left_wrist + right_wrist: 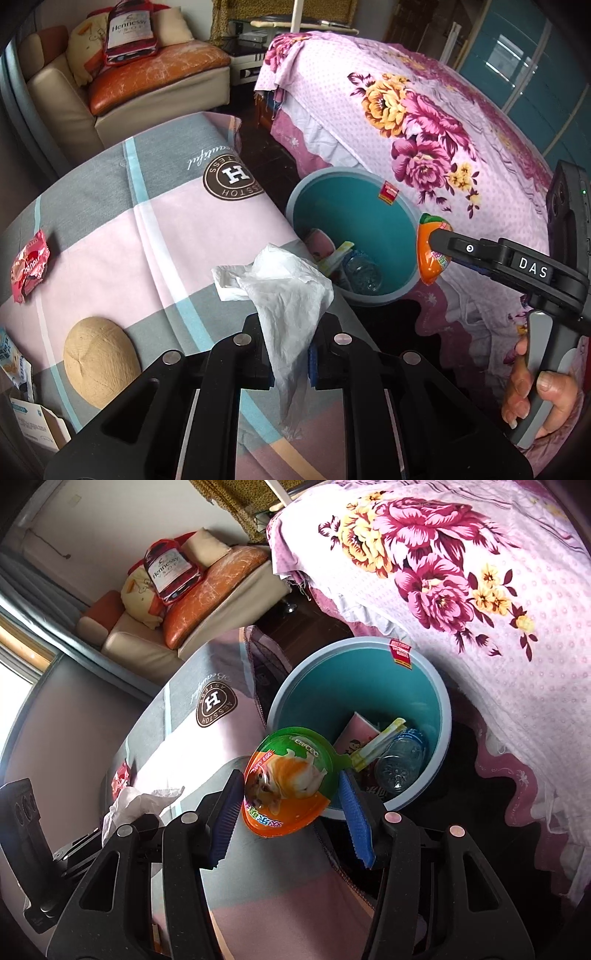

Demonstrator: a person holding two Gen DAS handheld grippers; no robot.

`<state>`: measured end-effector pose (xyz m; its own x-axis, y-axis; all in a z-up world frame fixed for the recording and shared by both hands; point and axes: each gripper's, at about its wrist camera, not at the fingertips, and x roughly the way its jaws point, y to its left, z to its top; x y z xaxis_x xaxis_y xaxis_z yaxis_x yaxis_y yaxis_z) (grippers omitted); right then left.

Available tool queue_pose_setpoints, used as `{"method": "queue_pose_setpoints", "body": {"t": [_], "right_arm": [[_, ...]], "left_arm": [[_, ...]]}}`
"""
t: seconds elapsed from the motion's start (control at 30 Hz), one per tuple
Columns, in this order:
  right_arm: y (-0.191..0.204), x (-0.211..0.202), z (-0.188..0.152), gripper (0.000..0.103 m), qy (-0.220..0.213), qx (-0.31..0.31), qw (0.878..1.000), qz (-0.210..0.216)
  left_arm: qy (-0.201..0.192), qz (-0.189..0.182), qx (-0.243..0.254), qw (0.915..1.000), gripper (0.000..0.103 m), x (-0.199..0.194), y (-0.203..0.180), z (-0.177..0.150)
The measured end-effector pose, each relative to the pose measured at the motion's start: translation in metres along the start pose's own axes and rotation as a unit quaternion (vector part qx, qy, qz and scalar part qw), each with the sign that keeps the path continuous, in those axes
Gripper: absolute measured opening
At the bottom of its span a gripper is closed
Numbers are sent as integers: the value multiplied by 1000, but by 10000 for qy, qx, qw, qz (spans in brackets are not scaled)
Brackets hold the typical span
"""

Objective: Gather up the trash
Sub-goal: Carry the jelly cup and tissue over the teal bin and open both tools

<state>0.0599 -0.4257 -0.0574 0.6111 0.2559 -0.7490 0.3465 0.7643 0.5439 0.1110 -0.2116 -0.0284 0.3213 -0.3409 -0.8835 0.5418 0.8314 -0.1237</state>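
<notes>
My left gripper point(291, 332) is shut on a crumpled white tissue point(291, 284), which hangs above the edge of the checked tablecloth point(155, 229). Beyond it, a blue bin point(295, 195) stands on the floor between table and bed. My right gripper point(290, 805) is shut on an orange and green egg-shaped package point(291, 779), held by the near rim of the bin point(441, 701). In the left wrist view that package point(428, 258) sits at the bin's right rim, pinched by the right gripper point(436, 243). A clear bottle point(402, 760), a pink carton point(356, 738) and yellow-white sticks point(380, 742) lie in the bin.
A red snack wrapper point(29, 269), a beige round pad point(99, 358) and a small open box point(33, 424) lie on the table's left side. The floral bed point(424, 122) rises close on the bin's right. A sofa point(122, 85) stands at the back.
</notes>
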Motion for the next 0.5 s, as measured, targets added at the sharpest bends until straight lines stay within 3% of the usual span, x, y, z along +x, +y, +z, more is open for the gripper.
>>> {"method": "queue_pose_setpoints", "body": {"t": [0.27,0.5], "right_arm": [[-34,2,19,50,-60,229,9997,-100],[-48,8,26,51,-22,305,9994,-170]], "left_arm": [[155,35,304,9994,13,38,-39,29],[264,45,268,9993,14,61,-48,42]]}}
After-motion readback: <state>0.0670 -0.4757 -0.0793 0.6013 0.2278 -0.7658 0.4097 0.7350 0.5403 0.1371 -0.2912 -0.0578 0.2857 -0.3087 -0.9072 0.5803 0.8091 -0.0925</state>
